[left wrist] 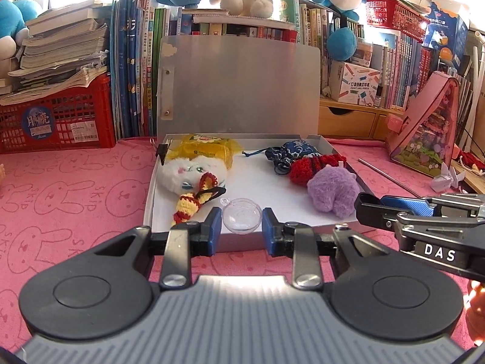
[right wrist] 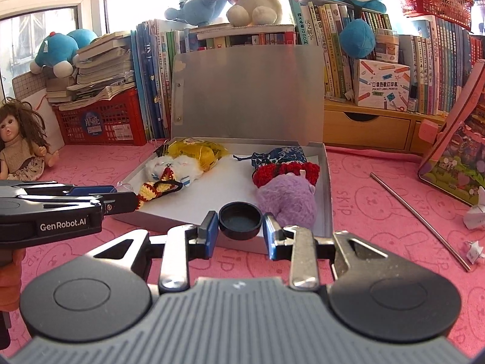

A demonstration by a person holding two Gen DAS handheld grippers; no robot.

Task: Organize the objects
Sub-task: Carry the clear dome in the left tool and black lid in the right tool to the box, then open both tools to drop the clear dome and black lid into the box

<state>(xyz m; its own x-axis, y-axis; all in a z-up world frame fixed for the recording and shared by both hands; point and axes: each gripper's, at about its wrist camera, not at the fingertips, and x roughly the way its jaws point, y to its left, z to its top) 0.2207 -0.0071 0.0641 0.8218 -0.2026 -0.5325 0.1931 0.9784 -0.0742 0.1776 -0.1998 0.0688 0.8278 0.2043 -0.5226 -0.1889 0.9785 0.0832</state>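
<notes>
A clear plastic half-sphere point(left wrist: 241, 219) is clamped between the pads of the left gripper point(left wrist: 241, 231), at the near edge of the open grey box point(left wrist: 330, 147). A black round cap point(right wrist: 240, 220) is clamped by the right gripper point(right wrist: 241, 233), at the same edge, just beside the purple plush point(right wrist: 286, 202) inside.

Bright backlit glare, fisheye-warped edges.

right gripper point(right wrist: 241, 227) is clamped on a little black cap point(right wrist: 240, 220), right at the front edge of the open grey box point(right wrist: 328, 188); purple plush point(right wrist: 288, 201) just behind; left gripper point(right wrist: 121, 201) pokes in from the left
</notes>
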